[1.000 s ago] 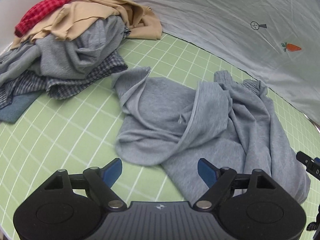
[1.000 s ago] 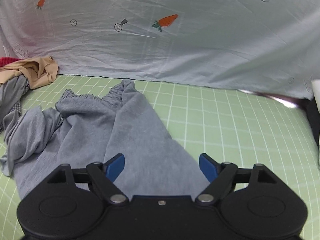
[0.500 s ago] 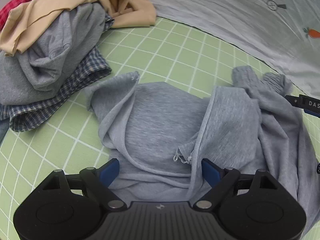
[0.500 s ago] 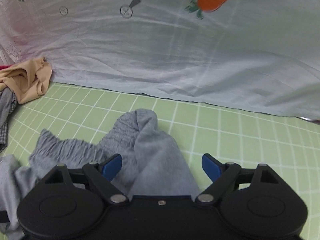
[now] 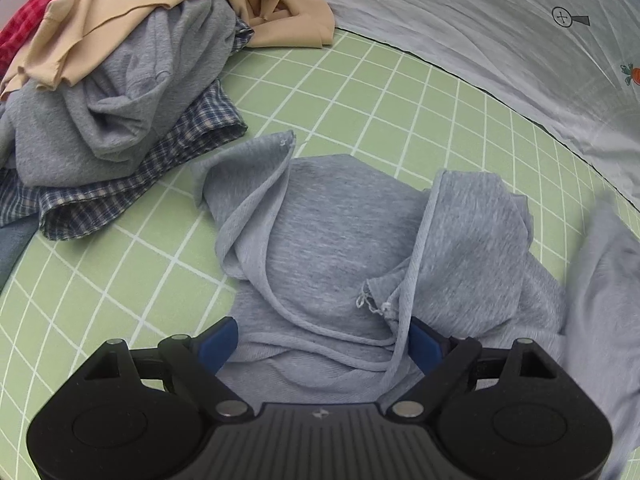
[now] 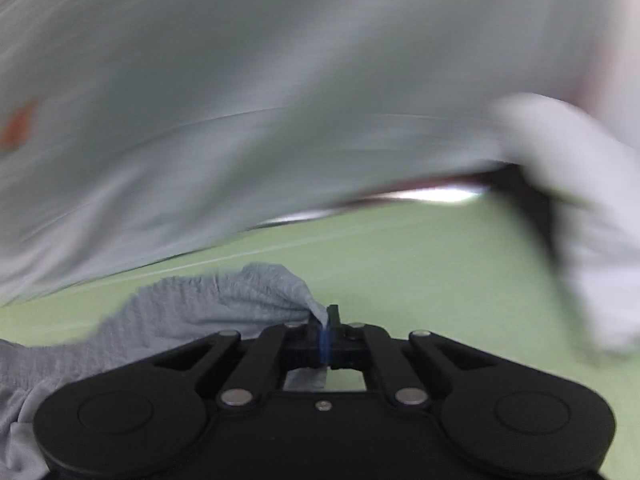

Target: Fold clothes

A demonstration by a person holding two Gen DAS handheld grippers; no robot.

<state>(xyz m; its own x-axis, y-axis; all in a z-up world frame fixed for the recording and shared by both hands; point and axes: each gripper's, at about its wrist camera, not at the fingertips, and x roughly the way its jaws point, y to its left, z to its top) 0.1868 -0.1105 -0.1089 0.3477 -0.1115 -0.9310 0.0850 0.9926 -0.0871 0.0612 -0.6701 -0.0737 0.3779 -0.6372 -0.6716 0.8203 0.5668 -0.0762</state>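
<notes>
A crumpled grey garment lies on the green grid mat. My left gripper hangs open over its near edge, blue fingertips on either side of a hem fold, not pinching it. In the right wrist view, which is motion-blurred, my right gripper is shut on the gathered waistband of the grey garment, whose cloth trails off to the left. A blurred part of the same garment shows at the right of the left wrist view.
A pile of clothes sits at the far left: red check, tan, grey, blue plaid. A pale sheet with carrot prints hangs behind the mat. A blurred white object stands at the mat's right end.
My right gripper has closed on the garment's waistband and is moving fast, blurring its view. The left gripper has come lower and closer over the garment, still open.
</notes>
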